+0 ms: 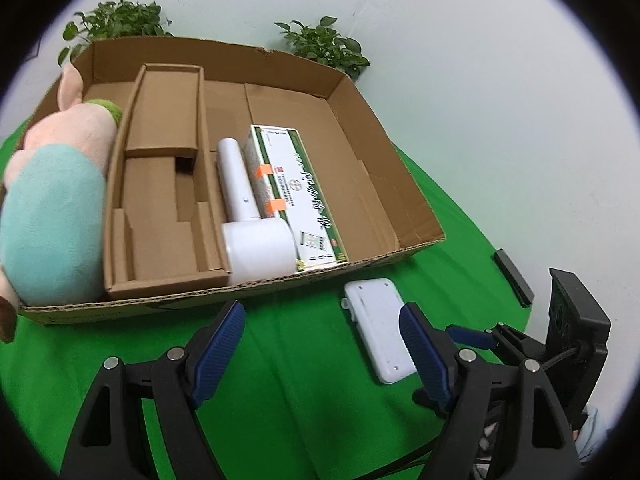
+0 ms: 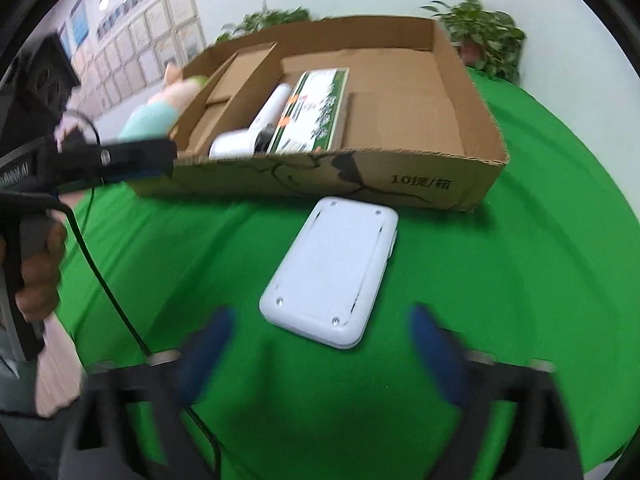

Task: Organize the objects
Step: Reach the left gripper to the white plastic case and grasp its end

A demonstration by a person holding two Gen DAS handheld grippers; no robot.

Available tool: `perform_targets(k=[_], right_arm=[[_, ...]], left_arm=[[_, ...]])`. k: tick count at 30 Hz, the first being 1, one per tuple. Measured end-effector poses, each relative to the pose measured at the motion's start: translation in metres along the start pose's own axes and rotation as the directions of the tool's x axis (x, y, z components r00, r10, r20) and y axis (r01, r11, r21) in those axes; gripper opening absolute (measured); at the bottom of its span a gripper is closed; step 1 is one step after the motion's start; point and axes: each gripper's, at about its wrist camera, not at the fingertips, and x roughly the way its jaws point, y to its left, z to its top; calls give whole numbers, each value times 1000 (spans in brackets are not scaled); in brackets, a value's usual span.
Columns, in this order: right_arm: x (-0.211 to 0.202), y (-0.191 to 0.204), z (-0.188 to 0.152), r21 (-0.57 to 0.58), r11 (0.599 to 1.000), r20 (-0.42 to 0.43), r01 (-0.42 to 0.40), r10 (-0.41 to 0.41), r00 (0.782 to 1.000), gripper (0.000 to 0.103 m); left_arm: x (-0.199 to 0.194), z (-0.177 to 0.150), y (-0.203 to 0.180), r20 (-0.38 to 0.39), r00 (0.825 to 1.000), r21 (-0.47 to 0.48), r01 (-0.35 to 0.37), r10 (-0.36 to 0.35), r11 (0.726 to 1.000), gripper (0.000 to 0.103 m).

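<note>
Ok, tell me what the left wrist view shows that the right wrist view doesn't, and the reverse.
Left wrist only: the open left hand-held gripper from behind, a small black bar on the green cloth.
Right wrist only: framed pictures on a wall, printing on the brown cardboard box, a hand.
Both: the flat white plastic case, white hair dryer, green-and-white carton, pink plush toy, plants.

the right half of the box (image 1: 360, 184) floor lies bare, open from above. the carton (image 1: 298, 196) and white tool (image 1: 248, 216) fill its middle, cardboard dividers (image 1: 168, 128) the left, a plush (image 1: 56, 208) the left edge. near the box, a white case (image 2: 332, 272) sits on otherwise clear green cloth (image 2: 500, 280).
</note>
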Motion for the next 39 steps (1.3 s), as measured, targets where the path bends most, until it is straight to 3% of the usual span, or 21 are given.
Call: perform_targets(k=[7,9,11,13,15,17,24,28,32,39], right_arm=[[16,3,9,-14,999,-23,-53,52,998,102],[22,8,12,-33,999,-18,-27,26,999,102],[29,11,14,-54,998,-20,14,-15,1000,102],[34,12,15,-64,997,-29,30,-32,999,93],[41,14,14,-90,994,-56,61,-66,996,73],[41,15,10,-109,992,-50,64,-70,996,71],[29,14,-5,-99,995,-63,-18,11,998,67],[19,11,-18,-51,992,-80,-112,108,991,67],[16,4,-26,17,990,-83,-138,139,987,65],[17,7,-25,32,992,-75,-121,123,989,65]], left_arm=[[32,3,-4,-85,987,-53,136,-140,989,79],[39,2,-3,-99,982,-79,154,-162,985,78],[43,1,-4,-104,979,-90,164,-173,982,70],[46,-1,-5,-116,977,-99,167,-178,981,64],[48,-3,-4,-132,976,-102,161,-174,982,60],[50,-7,-5,-151,972,-103,166,-180,981,58],[55,-19,-11,-196,950,-149,216,-243,965,58],[63,-34,-18,-237,921,-199,266,-309,943,58],[66,-44,-22,-244,922,-207,252,-299,945,58],[66,-45,-19,-240,934,-204,217,-263,955,46]])
